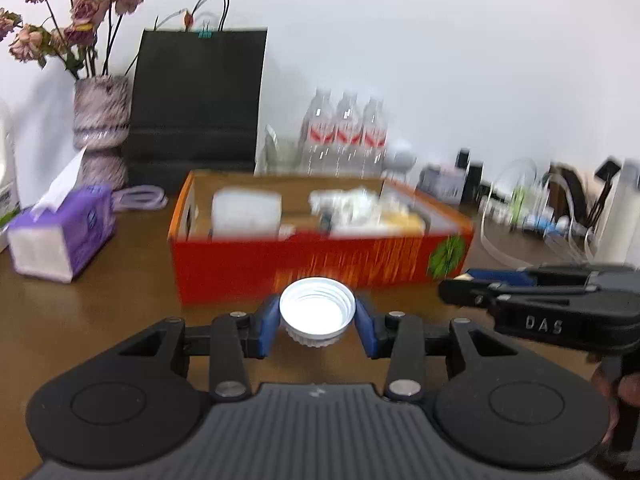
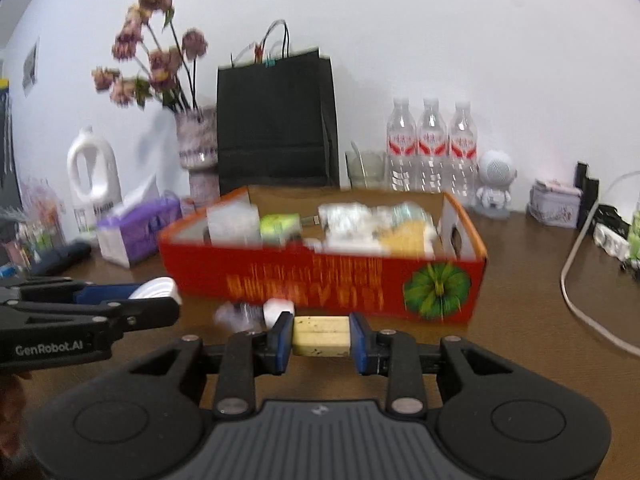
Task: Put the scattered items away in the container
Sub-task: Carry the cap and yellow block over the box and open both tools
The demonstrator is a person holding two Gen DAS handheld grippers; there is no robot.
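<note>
1. The left gripper was closed onto a white cap, its blue fingers pressing the ribbed sides; the cap's open threaded mouth faced the camera. From the right wrist view the same cap showed as a white disc at the tip of the left gripper, above the table.
2. The right gripper was clamped on a pale yellow block with dark specks, held level between its blue fingers. The left wrist view showed the right gripper from the side; its jaws could not be judged there.
3. Just beyond the block, a small white-and-purple item lay blurred on the brown table, close to the box's front wall.
4. The red cardboard box, the container, stood ahead of both grippers, already holding blurred white, green and yellow items.
5. Left of the box sat a purple tissue pack.
6. Farthest back stood a black paper bag, a vase of dried flowers and three water bottles near the white wall.
</note>
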